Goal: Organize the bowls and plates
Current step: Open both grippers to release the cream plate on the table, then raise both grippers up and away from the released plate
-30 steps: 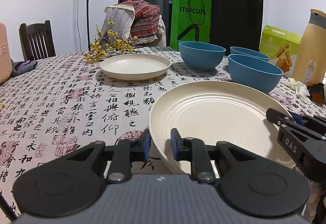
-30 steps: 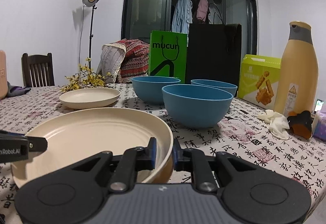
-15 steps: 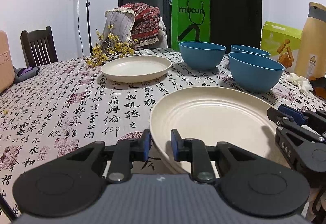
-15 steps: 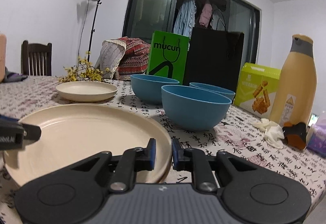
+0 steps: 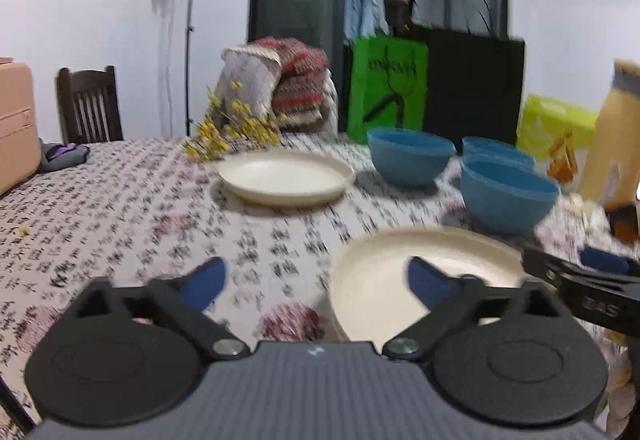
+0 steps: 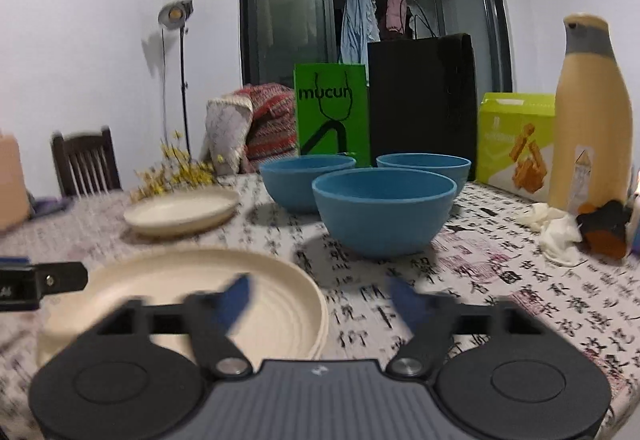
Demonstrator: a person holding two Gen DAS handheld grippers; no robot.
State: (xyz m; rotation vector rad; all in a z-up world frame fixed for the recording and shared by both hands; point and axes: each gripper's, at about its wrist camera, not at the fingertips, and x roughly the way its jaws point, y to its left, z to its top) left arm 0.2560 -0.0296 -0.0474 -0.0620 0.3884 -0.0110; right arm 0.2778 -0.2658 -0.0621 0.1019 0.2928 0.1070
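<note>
A large cream plate (image 5: 432, 260) (image 6: 172, 280) lies flat on the patterned tablecloth close in front of me. My left gripper (image 5: 316, 280) straddles its left rim, jaws opening wide, pads off the plate. My right gripper (image 6: 320, 294) straddles its right rim, jaws also opening, blurred, pads clear of it. A smaller cream plate (image 5: 284, 179) (image 6: 180, 211) sits further back by the flowers. Three blue bowls stand close together behind: the nearest (image 6: 384, 211) (image 5: 504, 195), one further left (image 6: 304, 179) (image 5: 408, 159), and one at the back (image 6: 424, 167).
A tall yellow bottle (image 6: 588, 111), a lime box (image 6: 516, 143), a crumpled white cloth (image 6: 556, 232) and a dark and orange object (image 6: 604, 228) crowd the right side. Green and black bags (image 6: 332, 111) stand behind the bowls. Yellow flowers (image 5: 224, 131) lie at the back left.
Both grippers were shut on opposite rims of the large plate; both have let go and swung wide open, drawing back and up a little. The plate now rests on the cloth.
</note>
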